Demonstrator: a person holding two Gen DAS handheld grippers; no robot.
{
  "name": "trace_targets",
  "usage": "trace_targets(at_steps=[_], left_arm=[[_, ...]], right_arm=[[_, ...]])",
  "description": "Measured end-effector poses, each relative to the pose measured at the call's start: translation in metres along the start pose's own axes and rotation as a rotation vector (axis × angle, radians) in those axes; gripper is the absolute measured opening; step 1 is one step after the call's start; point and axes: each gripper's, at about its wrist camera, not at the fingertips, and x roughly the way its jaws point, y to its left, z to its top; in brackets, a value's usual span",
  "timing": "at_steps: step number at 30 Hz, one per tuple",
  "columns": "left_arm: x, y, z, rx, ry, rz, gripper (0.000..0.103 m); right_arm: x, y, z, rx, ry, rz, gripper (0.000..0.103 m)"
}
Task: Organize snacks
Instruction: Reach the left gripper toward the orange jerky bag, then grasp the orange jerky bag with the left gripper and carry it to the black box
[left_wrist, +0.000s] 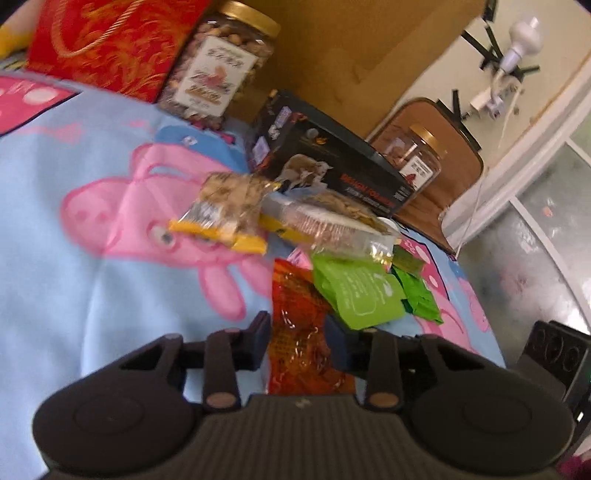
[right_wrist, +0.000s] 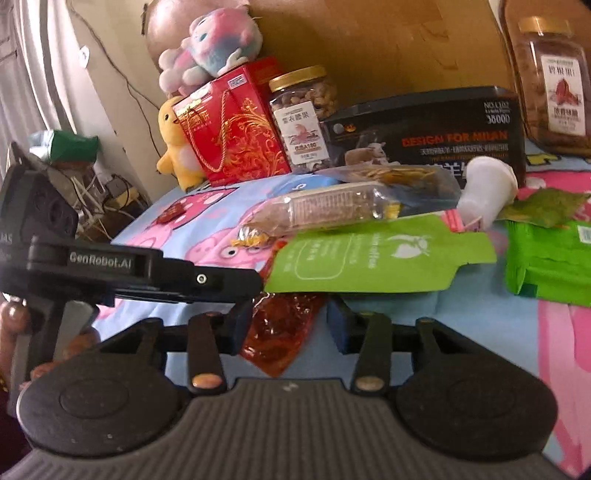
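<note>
Early in the job, by my read. The left gripper (left_wrist: 299, 332) has its jaws clenched on the red-orange packet (left_wrist: 301, 354), which lies low on the pig-print cloth (left_wrist: 92, 295) right in front of both cameras. The right gripper (right_wrist: 290, 321) straddles the same packet from the other side. I cannot tell whether its pads press on it or just stand beside it.

Looks tidy already: the bigger items stand in a row along the back, against the brown cardboard (right_wrist: 388, 40). Still left: the loose packets, heaped mid-cloth and overlapping each other. I see no bin or tray to sort them into, so the destination is unclear.

Count, quick:
- Gold-lid nut jars: two, a near jar (left_wrist: 225, 70) and a far jar (left_wrist: 417, 162).
- Red gift bag (left_wrist: 110, 40): one.
- Black box (left_wrist: 332, 173): one.
- Clear snack packs: two, a yellow-edged pack (left_wrist: 229, 210) and a longer pack (left_wrist: 332, 221) touching it.
- Light green spouted pouch (right_wrist: 380, 258): one, overlapping the red-orange packet's far end.
- Darker green packs (right_wrist: 546, 258): at least two, stacked, exact count unclear.
- White cup-like thing (right_wrist: 487, 184): one, tipped over.
- Red-orange packet: one.
- Plush toys: two, a yellow one (right_wrist: 173, 144) beside the bag and a pink-blue one (right_wrist: 214, 37) on top of it. Not snacks.
</note>
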Motion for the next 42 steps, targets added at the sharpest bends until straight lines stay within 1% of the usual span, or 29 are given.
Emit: trace_targets(at_steps=[1, 2, 3, 4, 5, 8, 9, 11, 12, 13, 14, 16, 18, 19, 20, 21, 23, 26, 28, 30, 34, 37, 39, 42], left_arm=[[-0.009, 0.001, -0.007, -0.006, -0.009, 0.003, 0.031], [-0.019, 0.001, -0.015, -0.011, -0.013, -0.007, 0.031], [-0.029, 0.001, -0.024, -0.020, -0.019, -0.011, 0.031], [-0.035, 0.000, -0.030, -0.028, -0.022, -0.007, 0.031], [-0.040, -0.001, -0.037, -0.034, -0.022, 0.001, 0.031], [-0.048, -0.005, -0.047, -0.033, -0.035, 0.036, 0.031], [-0.049, -0.005, -0.047, -0.033, -0.041, 0.036, 0.031], [-0.049, -0.002, -0.048, -0.052, -0.046, 0.028, 0.036], [-0.048, 0.001, -0.048, -0.070, -0.047, 0.020, 0.036], [-0.047, 0.002, -0.048, -0.082, -0.047, 0.011, 0.036], [-0.047, 0.004, -0.048, -0.091, -0.047, 0.005, 0.039], [-0.046, 0.006, -0.050, -0.095, -0.053, 0.000, 0.039], [-0.045, 0.002, -0.052, -0.077, -0.065, 0.015, 0.037], [-0.045, -0.002, -0.053, -0.064, -0.065, 0.029, 0.035], [-0.045, -0.005, -0.053, -0.057, -0.065, 0.046, 0.033], [-0.046, -0.007, -0.053, -0.058, -0.065, 0.054, 0.032], [-0.051, -0.007, -0.053, -0.077, -0.066, 0.040, 0.032], [-0.062, -0.014, -0.046, -0.076, -0.096, 0.017, 0.032], [-0.066, -0.022, -0.033, -0.064, -0.125, 0.011, 0.032], [-0.063, -0.030, -0.016, -0.028, -0.147, 0.010, 0.032], [-0.039, -0.050, 0.032, 0.042, -0.162, -0.007, 0.032], [-0.009, -0.072, 0.080, 0.115, -0.181, -0.024, 0.032], [0.019, -0.087, 0.113, 0.168, -0.189, -0.029, 0.032], [0.063, -0.102, 0.151, 0.191, -0.185, -0.027, 0.032]], right_arm=[[-0.001, 0.001, 0.000, 0.012, 0.009, 0.008, 0.038], [-0.006, 0.000, -0.002, 0.050, 0.020, 0.031, 0.031], [-0.012, -0.001, -0.004, 0.083, 0.025, 0.077, 0.027], [-0.016, 0.003, -0.005, 0.092, 0.030, 0.103, 0.027], [-0.019, 0.008, -0.008, 0.074, 0.031, 0.121, 0.027], [-0.019, 0.018, -0.014, 0.044, 0.046, 0.142, 0.028], [-0.017, 0.019, -0.014, 0.043, 0.047, 0.140, 0.028], [-0.016, 0.018, -0.015, 0.051, 0.051, 0.147, 0.030], [-0.016, 0.016, -0.015, 0.057, 0.055, 0.155, 0.031], [-0.016, 0.015, -0.017, 0.060, 0.058, 0.161, 0.035], [-0.015, 0.013, -0.016, 0.061, 0.061, 0.154, 0.038], [-0.014, 0.013, -0.021, 0.061, 0.060, 0.151, 0.039], [-0.014, 0.012, -0.024, 0.069, 0.053, 0.159, 0.039], [-0.013, 0.012, -0.023, 0.074, 0.054, 0.162, 0.033], [-0.013, 0.013, -0.024, 0.080, 0.057, 0.170, 0.017], [-0.013, 0.013, -0.024, 0.084, 0.056, 0.176, 0.012], [-0.018, 0.015, -0.023, 0.077, 0.030, 0.192, 0.010], [-0.028, 0.023, -0.011, 0.056, -0.020, 0.237, 0.006], [-0.032, 0.027, 0.000, 0.033, -0.052, 0.247, 0.006], [-0.031, 0.025, 0.011, 0.036, -0.079, 0.256, 0.006], [-0.027, 0.006, 0.043, 0.049, -0.148, 0.227, 0.006], [-0.025, -0.012, 0.075, 0.031, -0.211, 0.175, 0.005], [-0.021, -0.031, 0.103, 0.033, -0.248, 0.125, 0.006], [-0.011, -0.063, 0.136, 0.042, -0.282, 0.049, 0.006]])
